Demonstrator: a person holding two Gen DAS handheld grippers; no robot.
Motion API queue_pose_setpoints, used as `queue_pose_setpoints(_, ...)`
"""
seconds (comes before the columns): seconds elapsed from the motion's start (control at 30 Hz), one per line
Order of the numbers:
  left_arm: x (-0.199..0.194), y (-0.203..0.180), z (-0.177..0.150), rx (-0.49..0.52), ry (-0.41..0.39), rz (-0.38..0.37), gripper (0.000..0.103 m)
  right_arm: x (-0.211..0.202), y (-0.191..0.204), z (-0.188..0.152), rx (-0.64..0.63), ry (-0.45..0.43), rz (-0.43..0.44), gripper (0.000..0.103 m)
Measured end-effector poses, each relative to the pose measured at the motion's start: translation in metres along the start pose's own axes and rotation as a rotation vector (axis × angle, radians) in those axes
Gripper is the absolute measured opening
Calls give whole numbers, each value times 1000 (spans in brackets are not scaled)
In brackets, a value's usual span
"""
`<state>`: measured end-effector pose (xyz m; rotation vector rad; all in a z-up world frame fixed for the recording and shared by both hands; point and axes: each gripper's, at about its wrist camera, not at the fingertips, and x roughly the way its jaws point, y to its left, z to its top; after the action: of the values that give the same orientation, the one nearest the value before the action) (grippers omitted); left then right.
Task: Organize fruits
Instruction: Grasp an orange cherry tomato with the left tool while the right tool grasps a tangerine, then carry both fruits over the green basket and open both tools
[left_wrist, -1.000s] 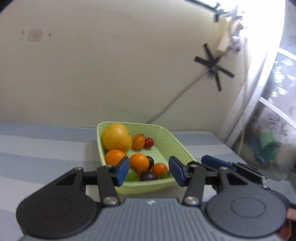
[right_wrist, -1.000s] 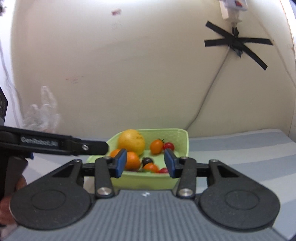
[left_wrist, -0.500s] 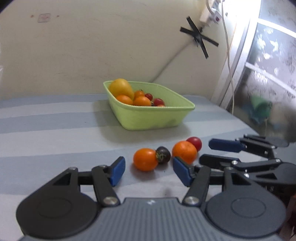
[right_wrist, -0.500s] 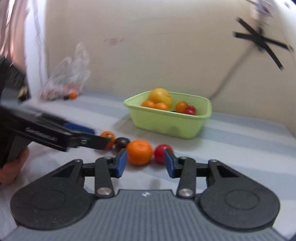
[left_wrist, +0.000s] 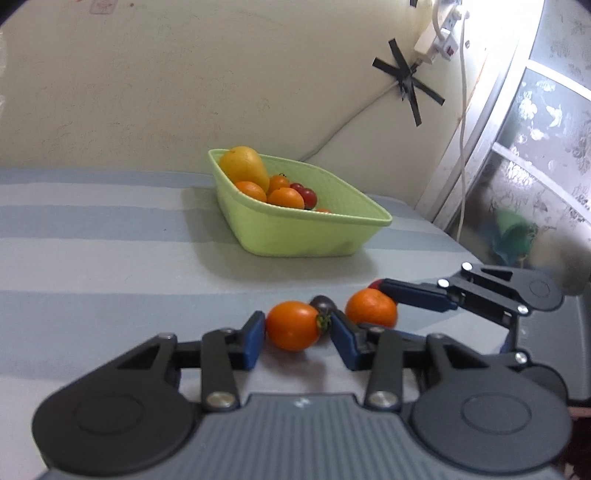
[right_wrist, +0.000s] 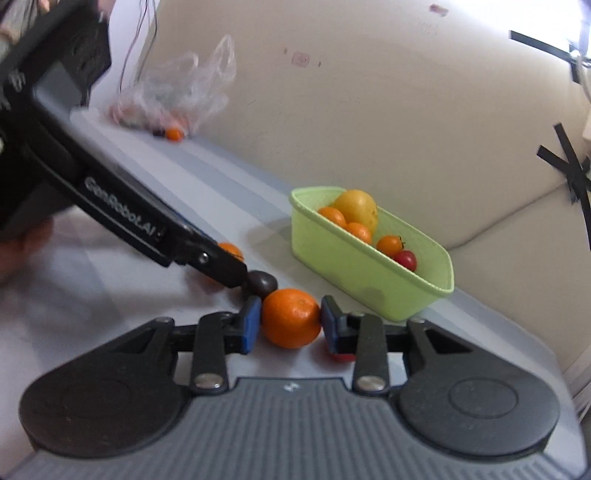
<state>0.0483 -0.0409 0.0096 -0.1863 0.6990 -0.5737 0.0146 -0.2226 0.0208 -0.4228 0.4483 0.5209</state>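
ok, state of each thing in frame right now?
left gripper: fingers around the orange tomato on the table
right gripper: fingers closed against the mandarin, on the table
dark tomato: loose, between them
green basket: upright, holding fruit
plastic bag: crumpled by the wall

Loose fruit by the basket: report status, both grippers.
Left gripper straddles orange tomato, not clamped. Right gripper shut on mandarin. Dark tomato touching between. Green basket behind.
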Motion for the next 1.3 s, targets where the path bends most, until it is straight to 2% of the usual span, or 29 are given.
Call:
queue_pose_setpoints(0.13, -33, -14, -15, 12, -20, -20, 39, -42, 7, -5, 68, -37, 4, 38)
queue_pose_setpoints(0.23, -55, -32, -36, 26, 5, -48, 39, -72, 16, -19, 167, -21, 53, 38)
queue_pose_setpoints(0.33, -69, -46, -59, 25, 30, -66, 39, -98, 32, -36, 216, -9, 47, 38)
queue_pose_setpoints(0.43, -79, -58, -79, 40, 39, -63, 39, -111, 46, -49, 230, 5, 20, 38)
queue_pose_setpoints(0.53, -80, -67, -93, 87, 40, -29, 42, -112, 50, -54, 257, 5, 2, 40)
queue_pose_setpoints(0.67, -83, -77, -94, 122, 28, -1, 46, -112, 48, -54, 303, 19, 10, 43)
queue_pose_setpoints(0.77, -91, -82, -97, 137, 8, -3, 55, -112, 46, -55, 327, 23, 16, 46)
queue_pose_setpoints(1.0, -90, -83, -100, 135, 17, 6, 55, -112, 50, -59, 340, 29, 40, 47)
queue_pose_setpoints(1.07, -86, -82, -100, 138, 27, -2, 49, -111, 51, -60, 336, 29, 47, 44)
queue_pose_setpoints(1.1, -84, -81, -100, 137, 34, -5, 41, -111, 50, -59, 327, 27, 42, 40)
queue_pose_setpoints(1.2, -82, -78, -91, 111, 33, -35, 40, -112, 42, -55, 339, 8, 63, 40)
queue_pose_setpoints(1.3, -84, -76, -68, 85, -9, -72, 40, -108, 21, -43, 388, -32, 75, 40)
